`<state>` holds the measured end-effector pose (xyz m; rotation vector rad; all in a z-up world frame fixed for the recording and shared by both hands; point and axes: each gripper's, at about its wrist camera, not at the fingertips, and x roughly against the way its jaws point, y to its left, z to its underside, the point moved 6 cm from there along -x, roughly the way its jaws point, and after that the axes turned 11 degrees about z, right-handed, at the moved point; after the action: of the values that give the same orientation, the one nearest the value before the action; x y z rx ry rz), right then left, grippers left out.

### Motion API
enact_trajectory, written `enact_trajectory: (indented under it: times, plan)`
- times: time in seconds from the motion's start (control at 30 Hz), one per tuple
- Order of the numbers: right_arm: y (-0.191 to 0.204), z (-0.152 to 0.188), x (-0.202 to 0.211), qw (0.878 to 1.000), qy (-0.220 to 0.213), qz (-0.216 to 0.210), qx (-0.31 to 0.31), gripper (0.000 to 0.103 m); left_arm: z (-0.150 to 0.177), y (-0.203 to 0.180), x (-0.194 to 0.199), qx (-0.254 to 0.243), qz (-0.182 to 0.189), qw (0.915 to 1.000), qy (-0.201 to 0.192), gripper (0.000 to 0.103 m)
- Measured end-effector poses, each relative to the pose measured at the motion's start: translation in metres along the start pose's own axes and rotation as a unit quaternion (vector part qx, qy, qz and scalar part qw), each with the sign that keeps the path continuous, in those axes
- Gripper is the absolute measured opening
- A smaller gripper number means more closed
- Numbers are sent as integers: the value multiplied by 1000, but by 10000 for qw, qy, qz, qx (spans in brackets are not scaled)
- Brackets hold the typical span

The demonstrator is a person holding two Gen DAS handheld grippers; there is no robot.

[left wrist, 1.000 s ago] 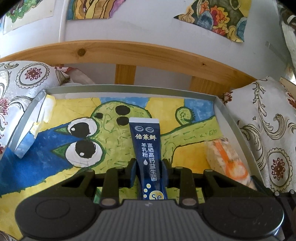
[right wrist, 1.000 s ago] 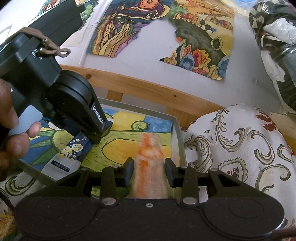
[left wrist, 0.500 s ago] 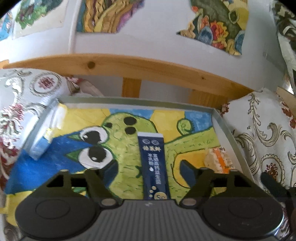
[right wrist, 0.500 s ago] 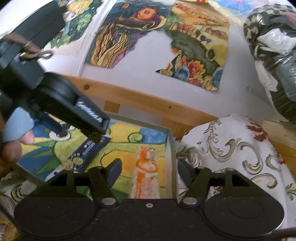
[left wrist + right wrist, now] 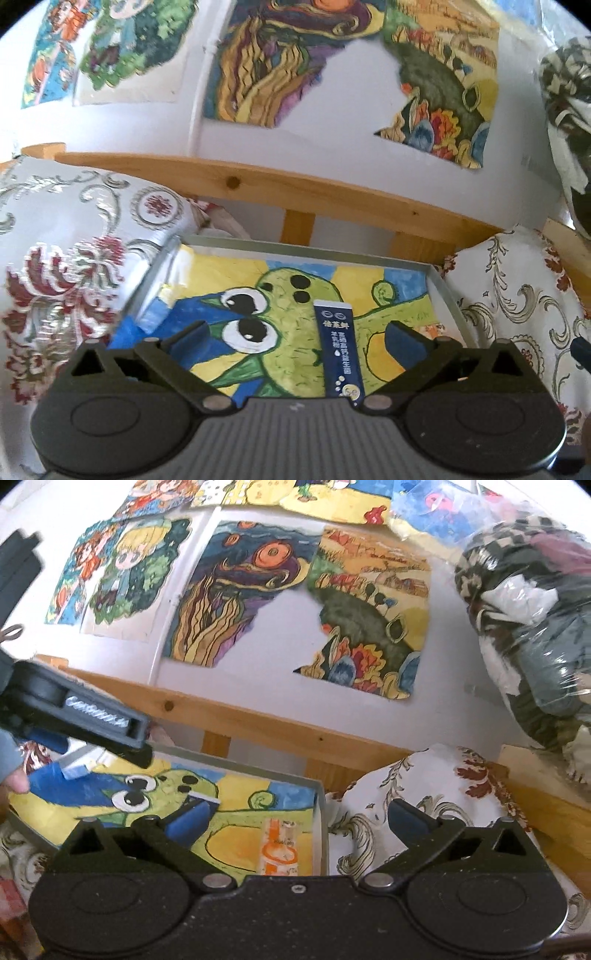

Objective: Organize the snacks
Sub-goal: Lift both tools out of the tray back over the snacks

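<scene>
Left wrist view: blue sachet [image 5: 339, 350] lies in tray [image 5: 441, 284]
Right wrist view: orange packet [image 5: 279, 849] lies there too
Tongs: left tongs [image 5: 295, 341] and right tongs [image 5: 297, 821] wide, empty
Left: likely further snacks, none visible

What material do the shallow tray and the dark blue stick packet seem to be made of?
The shallow grey tray looks like thin sheet metal: dull grey, with straight folded walls. The dark blue stick packet looks like glossy printed plastic or foil film: flat, with a white sealed end. I cannot tell which.

A grey tray [image 5: 447, 295] holds a blue sachet [image 5: 340, 354] and an orange packet [image 5: 280, 849].
</scene>
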<state>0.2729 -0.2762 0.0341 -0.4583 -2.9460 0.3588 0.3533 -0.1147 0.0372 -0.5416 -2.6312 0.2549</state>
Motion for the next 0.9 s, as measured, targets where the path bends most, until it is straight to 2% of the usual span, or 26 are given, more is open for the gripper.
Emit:
enact_trajectory:
  times: [0.2,0.47,0.9]
  plan:
    - [-7,-11,28,9997,-126,95,-199,102,11,12,46,187,-180,9988,-406,102]
    - [-8,-21,66,9992,-205,-49,-346,102,30,18,98,132,-265,9988,-383,102]
    - [-10,-18,141,9988,-155,-325,-323,102,62,20,172,124,-386,9985,-371,102]
